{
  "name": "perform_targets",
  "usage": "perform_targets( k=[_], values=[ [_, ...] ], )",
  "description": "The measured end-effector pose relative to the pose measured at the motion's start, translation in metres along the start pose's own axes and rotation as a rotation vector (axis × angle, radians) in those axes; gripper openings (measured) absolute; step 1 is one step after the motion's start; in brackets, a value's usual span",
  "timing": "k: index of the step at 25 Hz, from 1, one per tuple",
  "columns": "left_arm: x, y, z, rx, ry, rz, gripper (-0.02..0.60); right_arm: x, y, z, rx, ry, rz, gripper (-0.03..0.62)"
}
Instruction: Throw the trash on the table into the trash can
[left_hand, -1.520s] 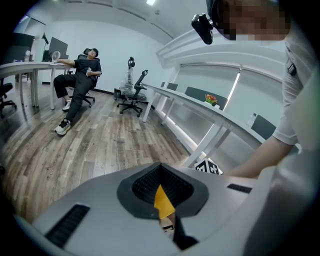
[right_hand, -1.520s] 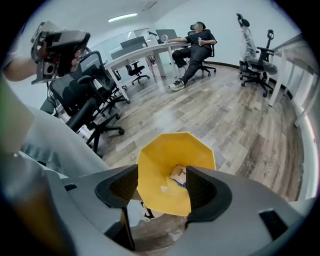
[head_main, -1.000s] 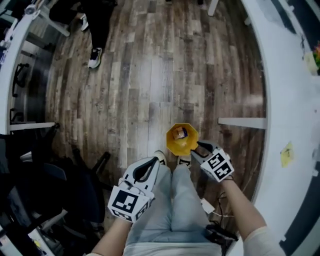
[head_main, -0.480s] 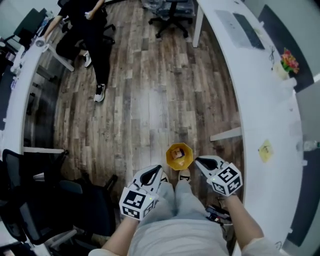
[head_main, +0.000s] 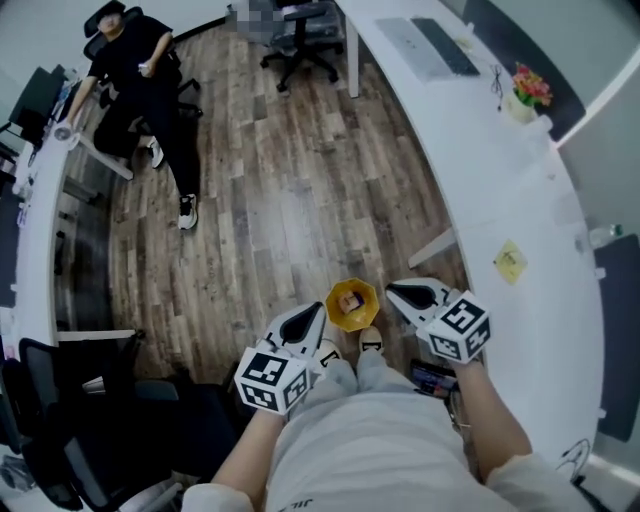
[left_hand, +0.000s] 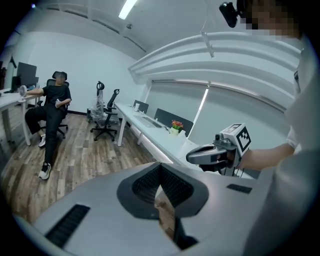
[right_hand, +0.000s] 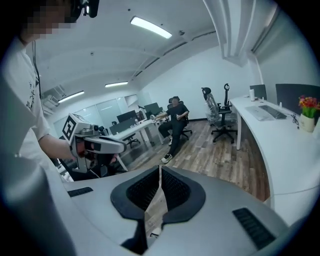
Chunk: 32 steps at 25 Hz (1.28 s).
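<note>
Right at your feet, the yellow faceted trash can (head_main: 352, 305) stands on the grey-brown plank floor (head_main: 290, 200) with a small piece of trash (head_main: 351, 298) inside, and you hold the left gripper (head_main: 318, 311) just left of the can and the right gripper (head_main: 394, 291) just right of it, both pointing forward, jaws pressed together on nothing. Right of the can curves the smooth white table (head_main: 480, 170), a flat yellow scrap (head_main: 509, 260) lying on it; far beyond the can, a person in black (head_main: 140, 70) sits.
</note>
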<state>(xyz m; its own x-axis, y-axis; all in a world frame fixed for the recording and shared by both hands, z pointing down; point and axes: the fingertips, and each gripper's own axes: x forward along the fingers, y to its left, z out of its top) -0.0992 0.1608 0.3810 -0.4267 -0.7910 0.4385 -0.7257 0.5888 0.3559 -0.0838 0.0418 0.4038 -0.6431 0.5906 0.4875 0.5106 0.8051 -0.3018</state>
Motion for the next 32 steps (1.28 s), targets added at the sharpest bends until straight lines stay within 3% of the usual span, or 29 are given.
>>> perform_targets(
  k=[20,26,32],
  values=[
    [0.009,-0.036,0.019,0.107,-0.009,-0.078,0.0,-0.031,-0.007,0.002,-0.004,-0.034,-0.054,0.04],
    [0.028,-0.055,0.016,0.13,0.024,-0.161,0.0,-0.068,-0.023,-0.012,0.047,-0.067,-0.169,0.04],
    [0.064,-0.102,0.015,0.189,0.08,-0.311,0.0,-0.14,-0.054,-0.048,0.125,-0.094,-0.384,0.04]
  ],
)
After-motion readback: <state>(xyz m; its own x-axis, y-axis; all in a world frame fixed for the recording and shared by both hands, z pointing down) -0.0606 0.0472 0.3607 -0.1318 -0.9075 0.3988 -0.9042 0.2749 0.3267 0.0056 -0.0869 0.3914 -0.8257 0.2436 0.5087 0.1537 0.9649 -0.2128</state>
